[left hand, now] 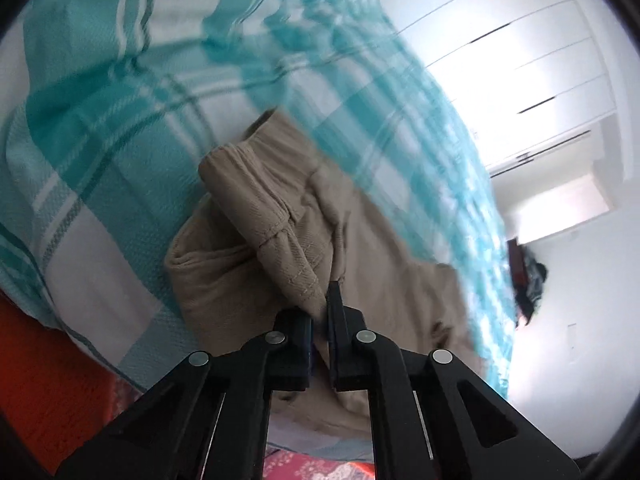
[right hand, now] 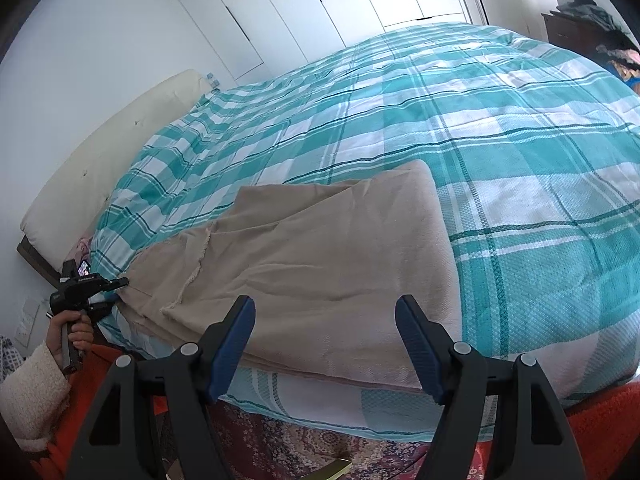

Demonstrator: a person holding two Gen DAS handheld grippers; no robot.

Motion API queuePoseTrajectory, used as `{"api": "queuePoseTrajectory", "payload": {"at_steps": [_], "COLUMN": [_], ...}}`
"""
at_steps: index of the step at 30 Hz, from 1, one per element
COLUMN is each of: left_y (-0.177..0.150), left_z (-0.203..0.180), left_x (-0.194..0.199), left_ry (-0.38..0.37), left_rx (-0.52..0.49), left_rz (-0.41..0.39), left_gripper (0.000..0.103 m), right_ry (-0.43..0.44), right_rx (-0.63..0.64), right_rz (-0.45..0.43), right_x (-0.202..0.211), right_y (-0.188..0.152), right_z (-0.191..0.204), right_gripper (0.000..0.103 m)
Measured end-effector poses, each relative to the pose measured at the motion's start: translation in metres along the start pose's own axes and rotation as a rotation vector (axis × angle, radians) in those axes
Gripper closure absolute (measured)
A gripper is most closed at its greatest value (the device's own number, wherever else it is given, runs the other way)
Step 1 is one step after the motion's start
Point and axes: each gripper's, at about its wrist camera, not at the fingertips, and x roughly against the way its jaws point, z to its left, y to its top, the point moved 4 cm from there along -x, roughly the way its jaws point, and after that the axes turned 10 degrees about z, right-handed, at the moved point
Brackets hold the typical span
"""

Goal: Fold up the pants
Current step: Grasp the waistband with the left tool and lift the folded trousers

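Beige pants (right hand: 320, 256) lie folded across the near edge of a bed with a teal and white checked cover (right hand: 500, 128). My left gripper (left hand: 320, 316) is shut on the waistband end of the pants (left hand: 288, 232) and lifts that fabric a little. The same gripper shows far left in the right wrist view (right hand: 120, 282), held by a hand at the pants' left end. My right gripper (right hand: 324, 320) is open and empty, just in front of the pants' near edge, fingers apart and above the bed side.
White wardrobe doors (right hand: 320, 8) run along the far wall. A cream headboard (right hand: 104, 152) stands at the left. A dark dresser with piled clothes (right hand: 592, 20) is at the far right. Orange bedding (right hand: 600, 412) and a patterned rug (right hand: 320, 448) lie below the bed edge.
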Motion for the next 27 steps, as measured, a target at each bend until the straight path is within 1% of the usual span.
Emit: {"api": "queuePoseTrajectory", "payload": {"at_steps": [3, 4, 5, 7, 8, 10, 11, 14, 16, 17, 19, 21, 23, 24, 25, 26, 27], "left_y": [-0.007, -0.01, -0.015, -0.019, -0.02, -0.019, -0.02, -0.021, -0.022, -0.021, -0.023, -0.026, -0.03, -0.031, -0.031, -0.03, -0.029], "left_z": [-0.027, -0.031, -0.031, -0.019, -0.002, 0.023, 0.032, 0.027, 0.027, 0.029, 0.031, 0.036, 0.041, 0.044, 0.046, 0.049, 0.05], "left_x": [0.02, 0.024, 0.027, 0.021, 0.013, 0.002, -0.002, -0.001, 0.007, 0.013, 0.025, 0.039, 0.05, 0.052, 0.054, 0.054, 0.054], "left_ry": [-0.024, -0.024, -0.006, 0.055, 0.102, 0.133, 0.131, 0.128, 0.118, 0.11, 0.1, 0.1, 0.078, 0.064, 0.049, 0.028, 0.021], "left_rx": [-0.073, -0.085, -0.094, -0.091, -0.063, -0.003, 0.017, 0.014, 0.03, 0.045, 0.057, 0.071, 0.091, 0.106, 0.123, 0.146, 0.159], "left_rz": [-0.027, -0.026, -0.021, -0.006, 0.014, 0.042, 0.05, 0.045, 0.055, 0.055, 0.037, 0.009, -0.01, -0.015, -0.021, -0.035, -0.045], "left_gripper": [0.101, 0.101, 0.101, 0.101, 0.101, 0.101, 0.101, 0.1, 0.096, 0.096, 0.091, 0.091, 0.09, 0.08, 0.063, 0.054, 0.041], "right_ry": [-0.002, -0.002, -0.001, 0.002, 0.004, 0.007, 0.009, 0.006, 0.004, 0.004, 0.002, 0.004, 0.007, 0.009, 0.01, 0.01, 0.011], "right_rx": [0.008, 0.008, 0.006, 0.001, -0.004, -0.012, -0.014, -0.008, 0.0, 0.001, -0.006, -0.02, -0.03, -0.032, -0.034, -0.036, -0.035], "right_rz": [0.003, 0.003, 0.002, -0.001, -0.003, -0.003, 0.0, 0.013, 0.012, 0.012, 0.014, 0.016, 0.011, 0.01, 0.011, 0.017, 0.024], "right_x": [-0.001, -0.001, -0.001, 0.0, 0.0, -0.001, -0.002, -0.005, -0.004, -0.004, -0.005, -0.005, -0.004, -0.004, -0.005, -0.006, -0.009], "right_y": [-0.001, -0.001, -0.001, -0.001, -0.001, -0.001, 0.0, -0.001, -0.002, -0.002, -0.002, -0.002, -0.002, -0.001, -0.001, -0.001, -0.001], "right_z": [0.001, 0.001, 0.001, 0.0, 0.0, -0.001, -0.002, -0.001, -0.001, -0.001, -0.003, -0.006, -0.008, -0.008, -0.009, -0.009, -0.008], "right_gripper": [0.031, 0.03, 0.031, 0.03, 0.031, 0.031, 0.031, 0.031, 0.03, 0.03, 0.03, 0.031, 0.03, 0.03, 0.03, 0.03, 0.03]}}
